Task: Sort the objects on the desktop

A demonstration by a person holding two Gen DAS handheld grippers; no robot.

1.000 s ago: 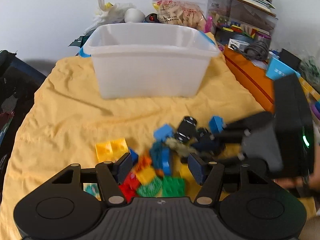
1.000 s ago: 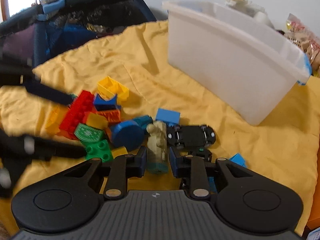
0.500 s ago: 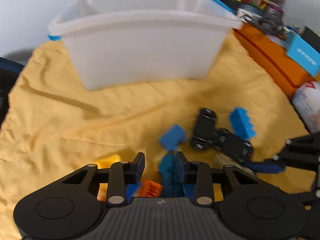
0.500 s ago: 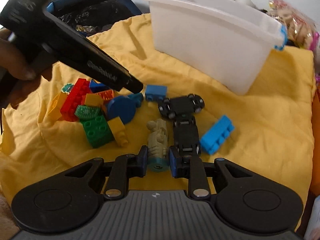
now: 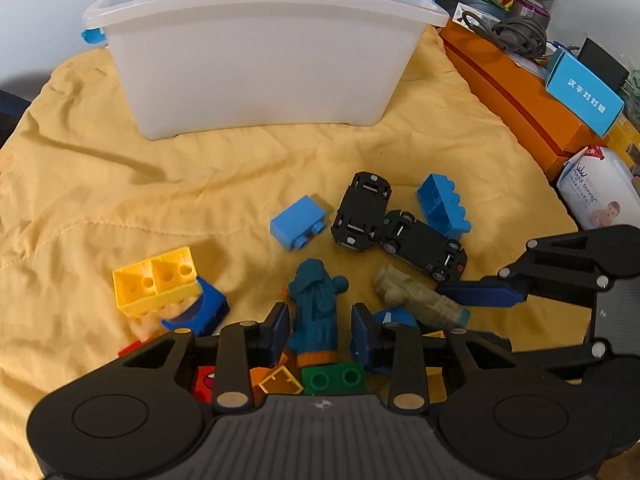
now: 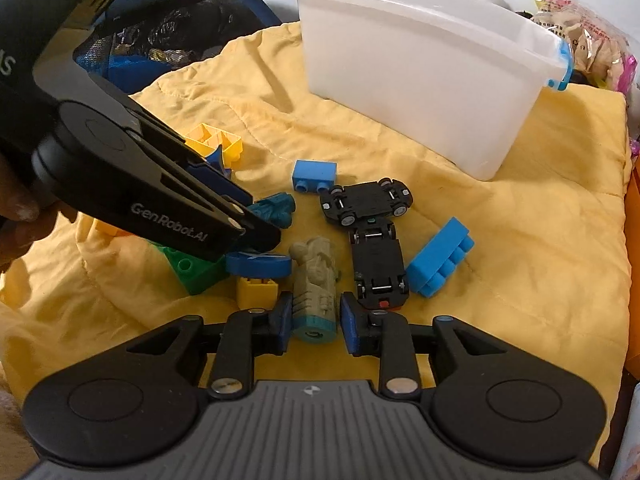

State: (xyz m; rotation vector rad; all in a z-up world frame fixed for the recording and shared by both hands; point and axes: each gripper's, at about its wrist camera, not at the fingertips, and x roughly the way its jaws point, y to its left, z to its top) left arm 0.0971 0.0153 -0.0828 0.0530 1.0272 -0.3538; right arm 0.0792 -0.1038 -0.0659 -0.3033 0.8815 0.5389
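Toys lie on a yellow cloth [image 5: 120,200] before a white plastic bin [image 5: 256,56]. My left gripper [image 5: 320,332] has its jaws around a teal figure [image 5: 316,312], close to its sides. My right gripper [image 6: 314,320] has its jaws around a beige figure [image 6: 314,280] with a teal base, also close to its sides. Two black toy cars [image 5: 362,208] [image 5: 424,244] lie upside down. Blue bricks [image 5: 298,226] [image 5: 444,206], a yellow brick [image 5: 156,284] and a green brick [image 5: 332,378] lie around them.
An orange box [image 5: 516,92] with a blue carton [image 5: 584,98] and a cable lies to the right of the cloth. A wipes pack [image 5: 596,192] sits at its right edge. A dark bag [image 6: 168,36] stands at the left in the right wrist view.
Both grippers have come lower over the pile. The left gripper's jaws now frame the teal figure more closely; the right gripper stays around the beige figure.
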